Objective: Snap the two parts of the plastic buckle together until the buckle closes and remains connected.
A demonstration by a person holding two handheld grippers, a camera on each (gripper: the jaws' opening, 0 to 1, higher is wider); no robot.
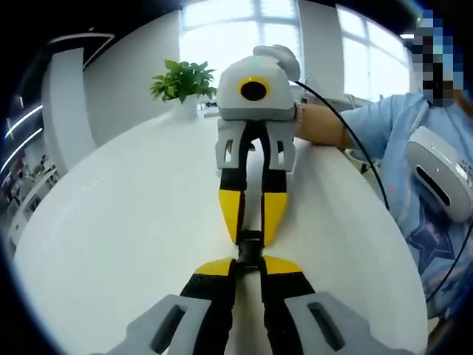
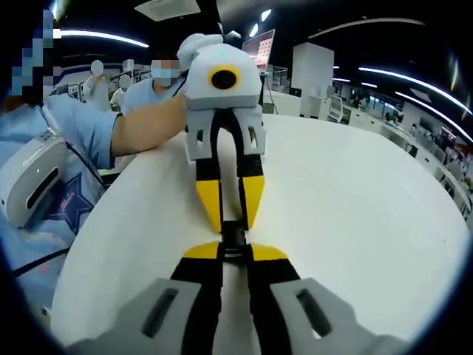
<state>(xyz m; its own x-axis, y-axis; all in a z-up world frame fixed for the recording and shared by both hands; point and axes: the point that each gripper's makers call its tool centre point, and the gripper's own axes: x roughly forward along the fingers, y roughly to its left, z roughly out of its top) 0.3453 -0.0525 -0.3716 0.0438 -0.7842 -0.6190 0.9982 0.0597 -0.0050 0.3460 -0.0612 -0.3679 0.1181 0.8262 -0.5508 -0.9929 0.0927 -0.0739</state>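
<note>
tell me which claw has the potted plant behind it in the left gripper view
The right claw, reaching in from the far side; the potted plant stands behind it. The left claw rises from the bottom.

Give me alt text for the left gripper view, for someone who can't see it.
Two yellow-tipped grippers meet tip to tip over a white table, the left gripper from below and the right gripper from above, both closed on a small black plastic buckle. A potted plant stands behind, and a person's arm reaches in from the right.

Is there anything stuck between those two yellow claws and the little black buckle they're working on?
Nothing visible. The left gripper and the right gripper face each other tip to tip, each with its jaws closed on an end of the buckle over the table.
</note>
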